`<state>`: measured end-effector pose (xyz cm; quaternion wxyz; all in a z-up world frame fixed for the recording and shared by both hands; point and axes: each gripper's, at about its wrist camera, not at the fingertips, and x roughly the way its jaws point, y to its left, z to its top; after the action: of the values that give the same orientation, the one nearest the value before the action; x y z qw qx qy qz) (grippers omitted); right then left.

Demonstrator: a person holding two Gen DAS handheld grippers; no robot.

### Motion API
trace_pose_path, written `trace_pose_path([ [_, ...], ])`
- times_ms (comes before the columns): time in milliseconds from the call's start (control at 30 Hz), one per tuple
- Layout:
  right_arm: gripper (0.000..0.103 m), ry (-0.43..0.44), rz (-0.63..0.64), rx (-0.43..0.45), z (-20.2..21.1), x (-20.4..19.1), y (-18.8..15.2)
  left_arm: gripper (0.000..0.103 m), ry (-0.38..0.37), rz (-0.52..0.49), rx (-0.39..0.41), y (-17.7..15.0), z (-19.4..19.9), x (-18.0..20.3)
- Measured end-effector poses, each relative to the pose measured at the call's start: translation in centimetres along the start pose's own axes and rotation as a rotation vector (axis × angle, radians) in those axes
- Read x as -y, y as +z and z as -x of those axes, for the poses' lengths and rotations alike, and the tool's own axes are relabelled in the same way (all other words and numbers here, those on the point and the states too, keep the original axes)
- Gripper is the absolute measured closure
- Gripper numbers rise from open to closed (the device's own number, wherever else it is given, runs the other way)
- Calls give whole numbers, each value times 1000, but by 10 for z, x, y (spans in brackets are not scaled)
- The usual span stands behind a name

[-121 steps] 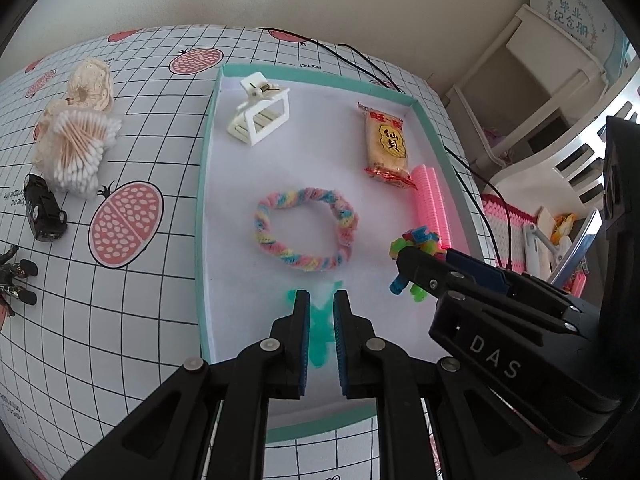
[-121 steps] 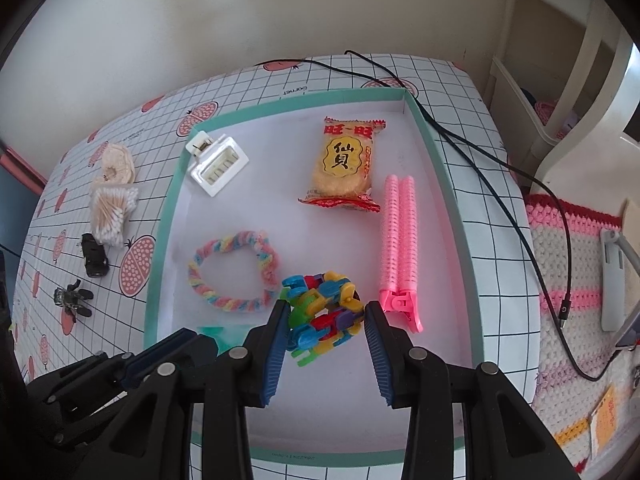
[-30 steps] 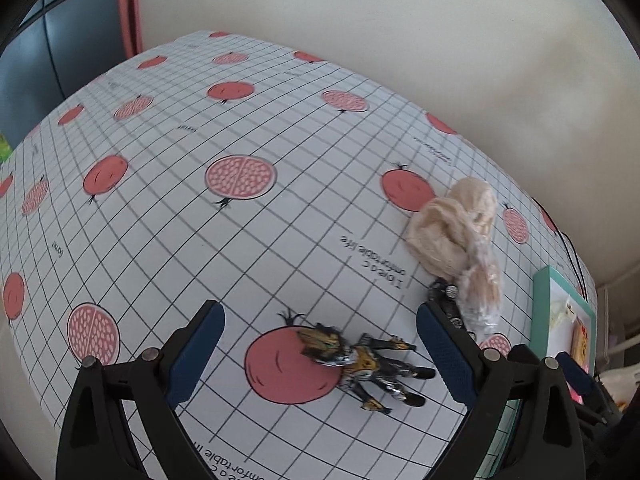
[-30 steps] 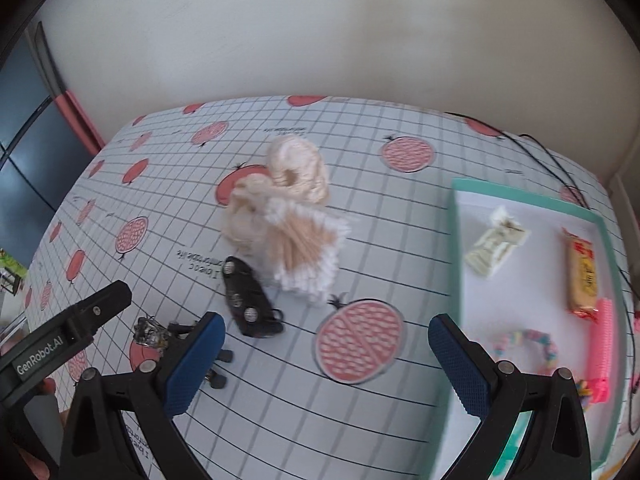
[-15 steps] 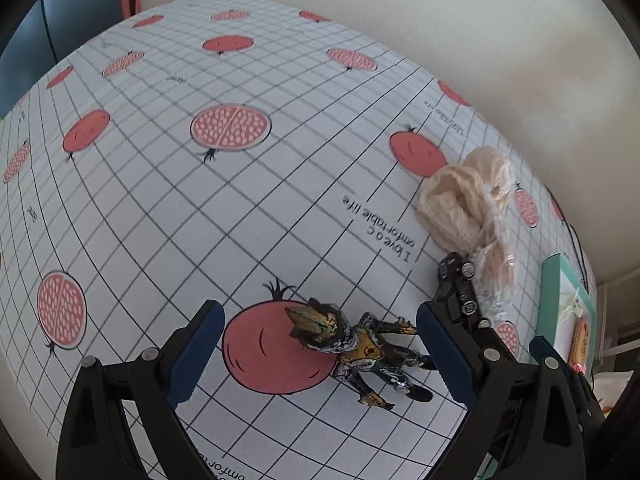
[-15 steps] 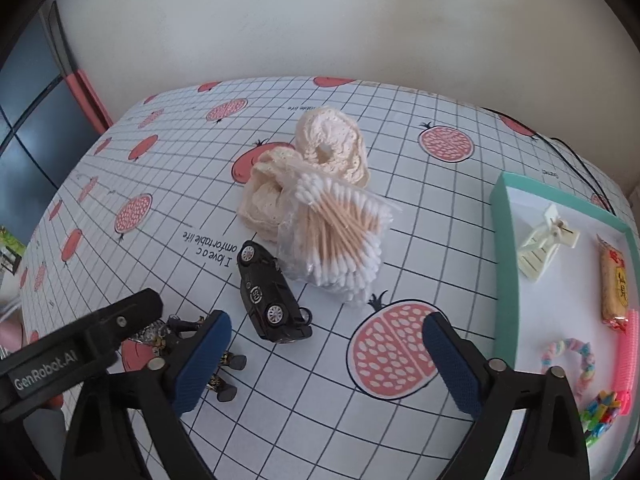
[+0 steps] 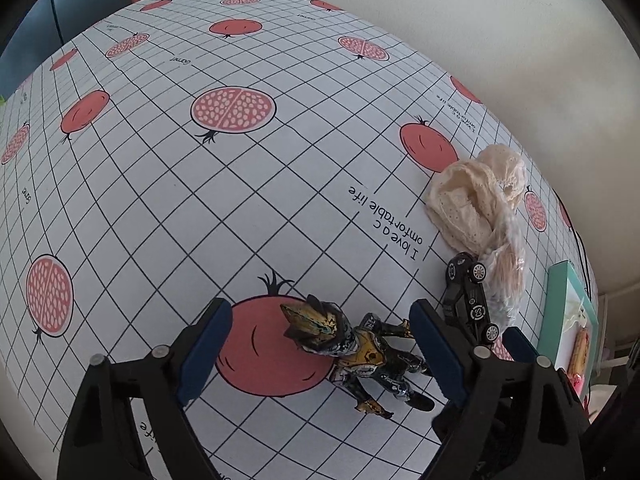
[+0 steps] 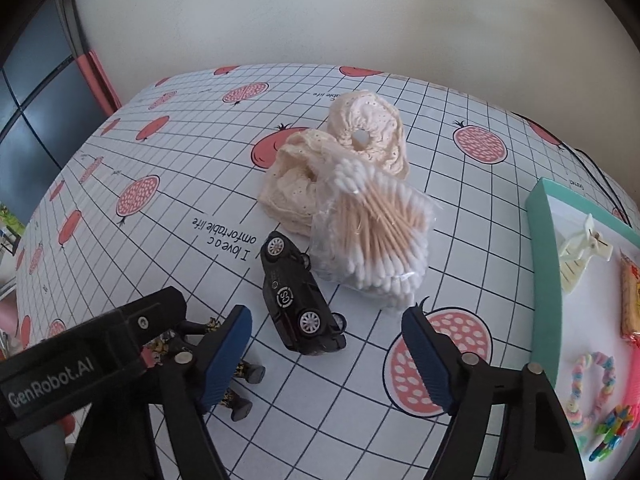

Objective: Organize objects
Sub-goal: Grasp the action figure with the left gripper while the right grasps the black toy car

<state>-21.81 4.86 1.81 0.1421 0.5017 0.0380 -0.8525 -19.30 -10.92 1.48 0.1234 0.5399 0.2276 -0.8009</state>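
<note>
Between the left gripper's (image 7: pixel 320 350) spread fingers lies a toy figure (image 7: pixel 360 354); the right gripper (image 8: pixel 326 354), likewise spread, hides its legs.

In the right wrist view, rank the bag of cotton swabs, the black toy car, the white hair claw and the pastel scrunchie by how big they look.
1. bag of cotton swabs
2. black toy car
3. white hair claw and pastel scrunchie: they look alike, and fisheye stretch at the edge makes ranking them unsure.

"I love a comfortable life" on tablecloth (image 7: pixel 280 184); "GenRobot.AI" on left tool (image 8: pixel 52 376).
</note>
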Motion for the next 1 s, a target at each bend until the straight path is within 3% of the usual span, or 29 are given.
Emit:
trace_pose_path([
  [267, 31, -6, 20, -8, -9, -4, -3, 35, -6, 29, -22, -3, -5, -1],
  [367, 38, -10, 8, 0, -9, -2, -3, 37, -7, 31, -17, -3, -4, -1],
  [500, 46, -10, -9, 2, -8, 2, -3, 52, -10, 25, -11, -6, -2, 1],
  [633, 57, -7, -31, 4, -7, 8, -3, 54, -4, 10, -7, -8, -2, 4],
  [667, 58, -7, -35, 5, -6, 9, -3, 57, -6, 5, -7, -8, -1, 5],
  [700, 62, -6, -39, 5, -6, 10, -3, 68, -7, 0, -9, -8, -2, 5],
  [833, 71, -3, -51, -1, -5, 15, -3, 69, 0, -26, -9, -7, -4, 9],
  [1000, 73, 8, -63, -15, -3, 22, -4, 69, -9, -35, -12, -7, -6, 12],
])
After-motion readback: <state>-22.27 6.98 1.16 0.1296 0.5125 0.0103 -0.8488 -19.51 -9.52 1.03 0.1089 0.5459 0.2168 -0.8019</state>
